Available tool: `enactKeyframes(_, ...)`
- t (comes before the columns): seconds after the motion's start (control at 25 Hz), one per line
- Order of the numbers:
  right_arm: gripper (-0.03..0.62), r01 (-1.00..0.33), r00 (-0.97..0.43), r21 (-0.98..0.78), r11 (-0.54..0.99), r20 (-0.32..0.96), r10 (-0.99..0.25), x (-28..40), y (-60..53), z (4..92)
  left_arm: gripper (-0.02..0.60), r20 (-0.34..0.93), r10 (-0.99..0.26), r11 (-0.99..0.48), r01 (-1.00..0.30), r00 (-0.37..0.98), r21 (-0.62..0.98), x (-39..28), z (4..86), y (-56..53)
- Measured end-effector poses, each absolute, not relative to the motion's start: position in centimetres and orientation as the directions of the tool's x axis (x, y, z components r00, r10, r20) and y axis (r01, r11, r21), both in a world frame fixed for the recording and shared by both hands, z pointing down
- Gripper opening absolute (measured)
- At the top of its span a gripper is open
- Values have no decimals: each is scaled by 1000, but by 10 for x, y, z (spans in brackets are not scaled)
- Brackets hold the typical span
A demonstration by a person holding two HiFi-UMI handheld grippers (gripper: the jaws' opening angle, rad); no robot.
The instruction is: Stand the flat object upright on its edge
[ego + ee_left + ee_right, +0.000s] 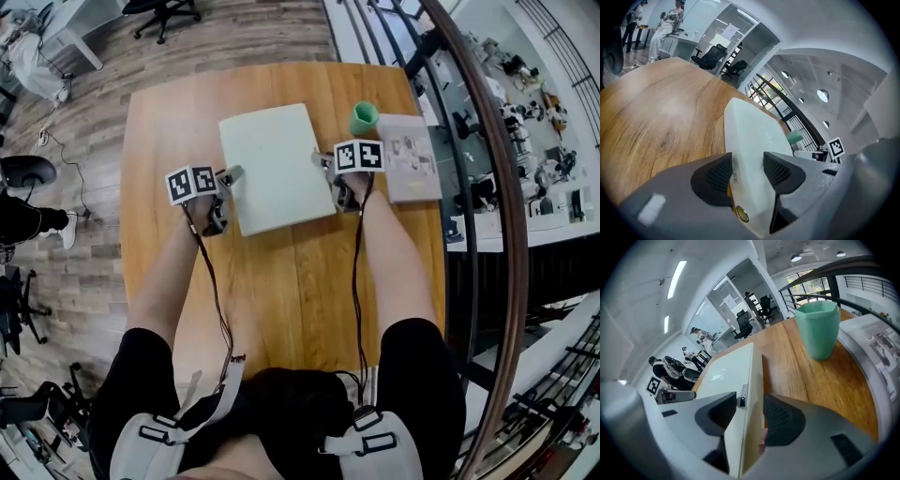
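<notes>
The flat object is a pale green-white, book-like slab lying roughly flat on the wooden table. My left gripper is at its left edge. In the left gripper view that edge fills the space between the pads, and the left gripper is shut on it. My right gripper is at the slab's right edge. In the right gripper view the slab runs between the jaws of the right gripper, with a thin dark gap at one pad, so those jaws stand open around it.
A green cup stands just beyond the slab's far right corner, close to the right gripper. A printed booklet lies at the table's right edge. A railing runs along the right; office chairs and people are far off.
</notes>
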State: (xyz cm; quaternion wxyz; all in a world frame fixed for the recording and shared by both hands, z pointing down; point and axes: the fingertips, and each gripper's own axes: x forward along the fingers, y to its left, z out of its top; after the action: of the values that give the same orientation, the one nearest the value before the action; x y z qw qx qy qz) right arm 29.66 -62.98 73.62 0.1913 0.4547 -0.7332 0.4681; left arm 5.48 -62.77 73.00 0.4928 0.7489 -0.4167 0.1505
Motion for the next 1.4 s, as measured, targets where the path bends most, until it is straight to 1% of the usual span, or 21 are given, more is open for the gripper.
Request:
enactKeyframes(0.08, 172, -813, -549, -570, 114, 688, -475, 292, -629, 739, 190, 662, -464, -200, -797, 589, 570, 55, 732, -628)
enactKeyframes(0.12, 155, -800, -564, -590, 105, 680, -468, 290, -629, 739, 190, 676, -463, -213, -813, 573, 543, 55, 732, -628)
enactKeyframes(0.2, 141, -793, -574, -599, 107, 679, -458, 289, -629, 738, 190, 685, -465, -216, -822, 561, 527, 54, 732, -629)
enactKeyframes(0.36, 126, -800, -576, -587, 121, 695, -431, 287, -624, 736, 184, 663, -440, -184, -783, 606, 594, 57, 729, -625)
enactKeyframes(0.48, 123, -800, -581, -582, 146, 692, -428, 288, -612, 731, 184, 649, -402, -196, -753, 646, 628, 60, 721, -613)
enactKeyframes(0.6, 120, -801, -581, -572, 178, 671, -460, 288, -598, 719, 184, 624, -409, -248, -739, 666, 626, 61, 706, -599)
enactKeyframes(0.72, 120, -806, -579, -550, 219, 654, -486, 282, -591, 699, 183, 603, -437, -323, -742, 667, 587, 56, 683, -595)
enactKeyframes(0.92, 117, -830, -551, -476, 291, 614, -566, 273, -584, 646, 179, 544, -530, -441, -760, 650, 477, 48, 622, -592)
enactKeyframes(1.08, 115, -839, -539, -418, 350, 542, -645, 272, -555, 596, 178, 476, -596, -505, -763, 647, 405, 46, 577, -566)
enactKeyframes(1.24, 114, -855, -517, -335, 397, 472, -714, 275, -529, 544, 179, 411, -623, -555, -746, 666, 367, 52, 534, -540)
enactKeyframes(1.4, 114, -862, -508, -255, 439, 411, -757, 276, -498, 498, 179, 370, -648, -578, -746, 666, 331, 53, 502, -510)
